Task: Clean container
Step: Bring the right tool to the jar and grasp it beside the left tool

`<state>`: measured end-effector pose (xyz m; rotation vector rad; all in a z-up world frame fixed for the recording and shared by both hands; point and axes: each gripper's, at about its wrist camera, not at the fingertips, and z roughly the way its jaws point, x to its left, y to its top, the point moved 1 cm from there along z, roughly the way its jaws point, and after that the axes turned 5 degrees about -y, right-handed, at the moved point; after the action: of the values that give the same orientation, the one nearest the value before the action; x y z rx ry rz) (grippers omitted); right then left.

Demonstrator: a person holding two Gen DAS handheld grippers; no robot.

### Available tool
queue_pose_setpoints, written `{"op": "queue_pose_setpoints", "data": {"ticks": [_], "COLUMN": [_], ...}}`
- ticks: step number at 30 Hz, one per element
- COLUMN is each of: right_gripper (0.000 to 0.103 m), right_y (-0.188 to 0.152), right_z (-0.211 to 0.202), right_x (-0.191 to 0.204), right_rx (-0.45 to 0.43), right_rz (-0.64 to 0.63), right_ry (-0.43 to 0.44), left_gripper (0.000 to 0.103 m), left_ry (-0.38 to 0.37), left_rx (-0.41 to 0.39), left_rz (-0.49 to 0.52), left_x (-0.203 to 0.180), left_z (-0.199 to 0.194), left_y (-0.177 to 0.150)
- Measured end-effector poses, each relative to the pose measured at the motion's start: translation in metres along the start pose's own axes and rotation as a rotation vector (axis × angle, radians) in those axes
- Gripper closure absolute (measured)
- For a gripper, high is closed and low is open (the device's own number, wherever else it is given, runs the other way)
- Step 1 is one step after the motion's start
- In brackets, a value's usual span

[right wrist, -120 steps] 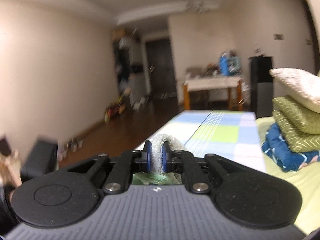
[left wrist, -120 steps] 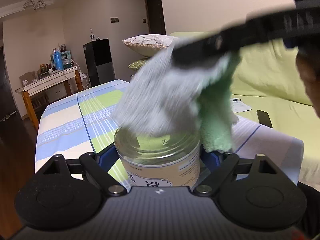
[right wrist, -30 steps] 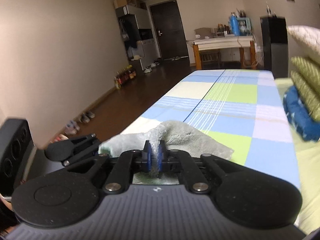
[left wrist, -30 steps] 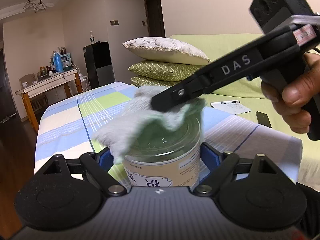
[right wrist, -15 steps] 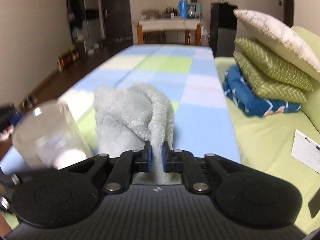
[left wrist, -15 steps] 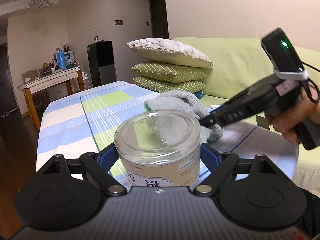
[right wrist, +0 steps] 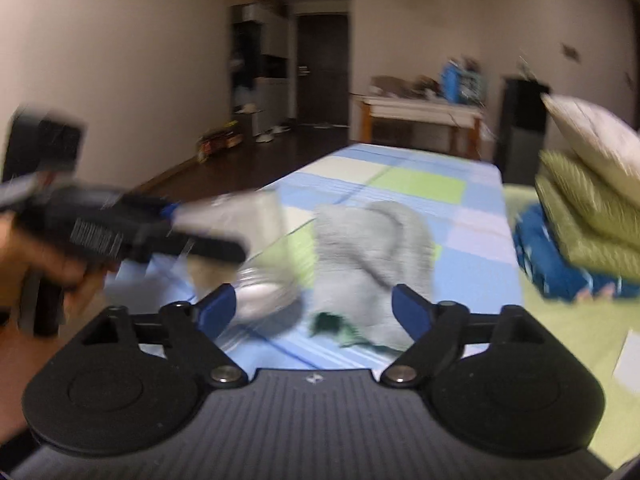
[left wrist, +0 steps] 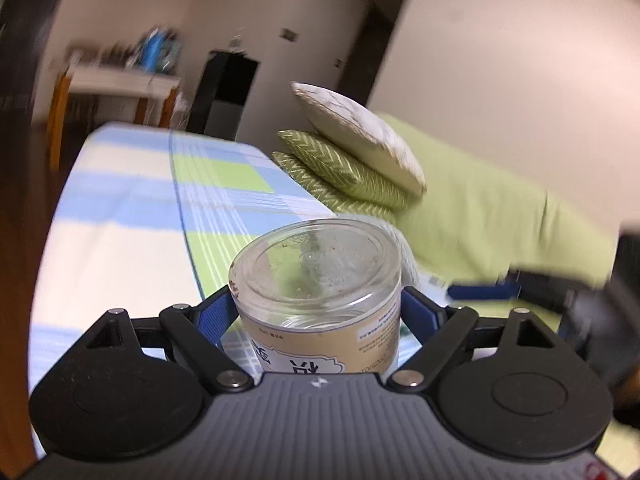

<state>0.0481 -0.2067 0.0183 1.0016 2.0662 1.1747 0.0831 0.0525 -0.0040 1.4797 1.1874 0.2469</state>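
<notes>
left tool point(left wrist: 316, 312) pinching the jar point(left wrist: 320, 280) | right tool point(right wrist: 316, 310) spread wide; holds nothing | gray cloth point(right wrist: 372, 256) lies just ahead of it on the surface point(right wrist: 472, 240)

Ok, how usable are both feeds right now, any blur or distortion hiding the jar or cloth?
Left wrist view: jar fairly sharp in the left tool, background smeared, strong fisheye bending. Right wrist view: heavy motion blur; cloth and jar soft, right tool sharp, fingers spread.
</notes>
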Motion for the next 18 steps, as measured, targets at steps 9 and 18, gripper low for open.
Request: {"op": "queue_pose_setpoints", "data": {"ticks": [9,18], "right_gripper": [0.013,0.019], "right_y": [0.009,0.009], "right_z": [0.03,0.042], "right_x": [0.06,0.078], "right_rx": [-0.034,-0.007], "right_rz": [-0.27,-0.368], "right_ry": [-0.042,-0.034], "left_gripper": [0.016,0.014], "left_ry": [-0.085,-0.133], "left_rx": [-0.054,-0.013], "left_rz": [-0.323,-0.375], "left_x": [0.031,0.037], "left_z": [-0.007,-0.005], "left_y": [-0.009,-0.017]}}
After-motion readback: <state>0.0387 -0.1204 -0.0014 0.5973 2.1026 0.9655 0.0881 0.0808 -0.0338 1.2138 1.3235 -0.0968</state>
